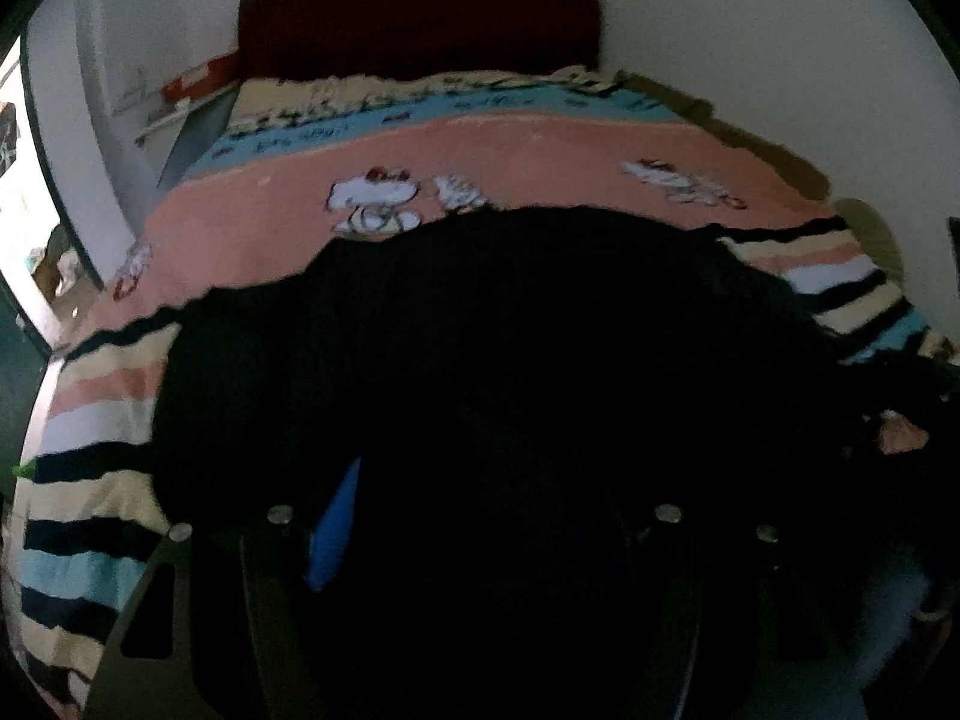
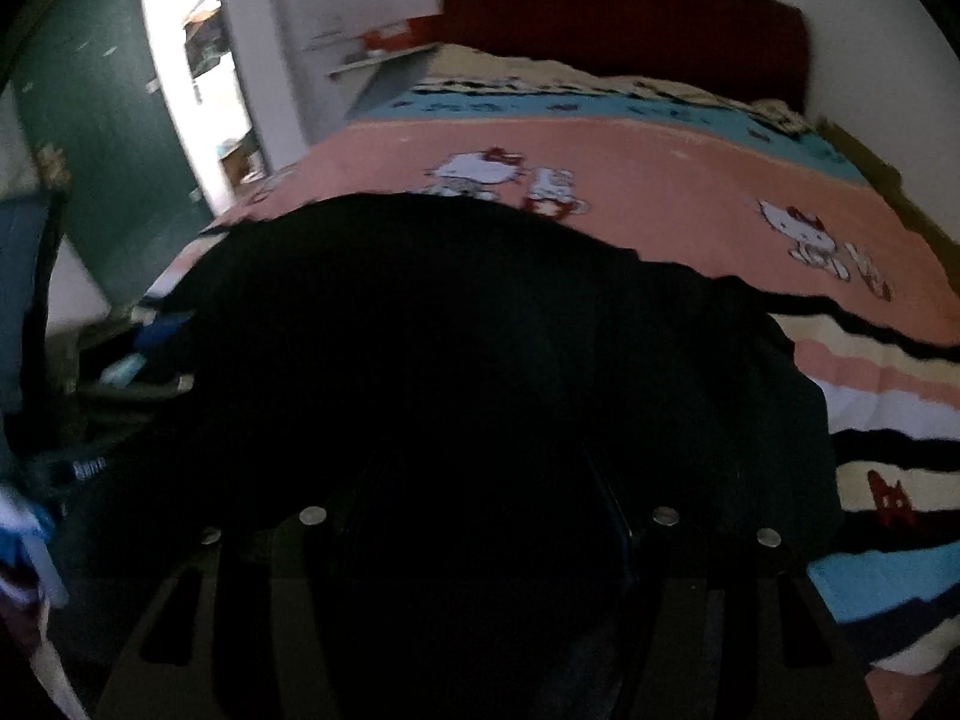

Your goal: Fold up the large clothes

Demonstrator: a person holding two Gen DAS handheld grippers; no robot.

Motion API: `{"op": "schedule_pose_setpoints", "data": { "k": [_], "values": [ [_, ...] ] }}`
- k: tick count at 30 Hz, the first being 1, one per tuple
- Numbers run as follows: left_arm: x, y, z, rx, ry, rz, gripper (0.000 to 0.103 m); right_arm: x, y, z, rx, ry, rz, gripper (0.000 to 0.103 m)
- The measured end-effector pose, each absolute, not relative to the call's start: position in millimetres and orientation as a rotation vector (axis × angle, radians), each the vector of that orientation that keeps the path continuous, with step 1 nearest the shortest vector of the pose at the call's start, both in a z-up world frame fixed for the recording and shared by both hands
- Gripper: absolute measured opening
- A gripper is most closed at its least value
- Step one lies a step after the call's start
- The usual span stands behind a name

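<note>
Where the black garment (image 1: pixel 510 360) spreads over the near half of the bed (image 1: pixel 540 144), its far edge runs ragged across the pink blanket (image 2: pixel 660 180), leaving the whole far half toward the dark red headboard (image 1: pixel 420 18) free. Striped blanket shows at both sides of the garment, left and right in the left wrist view, right only in the right wrist view. Left gripper (image 1: pixel 474 540) sits low over the dark cloth, a blue patch (image 1: pixel 336 534) by its left finger; jaw gap and any hold are lost in black, cannot tell. Right gripper (image 2: pixel 480 540) same, buried in dark fabric, cannot tell. Clutter (image 2: pixel 90 390) crowds the bed's left side, with a green door (image 2: pixel 102 120) and bright doorway (image 2: pixel 186 60) beyond. A shelf (image 1: pixel 174 108) stands beside the headboard.
</note>
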State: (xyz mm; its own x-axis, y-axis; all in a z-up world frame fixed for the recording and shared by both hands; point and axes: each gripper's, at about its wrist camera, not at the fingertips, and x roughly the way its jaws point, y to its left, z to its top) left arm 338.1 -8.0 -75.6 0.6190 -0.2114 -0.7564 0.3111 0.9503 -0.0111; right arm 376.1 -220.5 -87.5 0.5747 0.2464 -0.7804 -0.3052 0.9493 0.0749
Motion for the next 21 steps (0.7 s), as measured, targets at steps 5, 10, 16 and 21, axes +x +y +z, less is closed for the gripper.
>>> {"op": "schedule_pose_setpoints", "data": {
  "k": [5,10,16,21],
  "values": [
    [307,-20,-88,0.240,0.879,-0.297,0.066,341,-226,-90,-0.099,0.932,0.331,0.058],
    [300,-13,-110,0.203,0.868,-0.265,0.067,325,-232,-105,-0.088,0.937,0.315,0.058],
    [304,-10,-128,0.171,0.838,-0.248,0.069,333,-234,-124,-0.045,0.928,0.294,0.059],
    [311,-8,-135,0.148,0.828,-0.243,0.069,346,-233,-137,-0.036,0.929,0.291,0.059]
  ]
}}
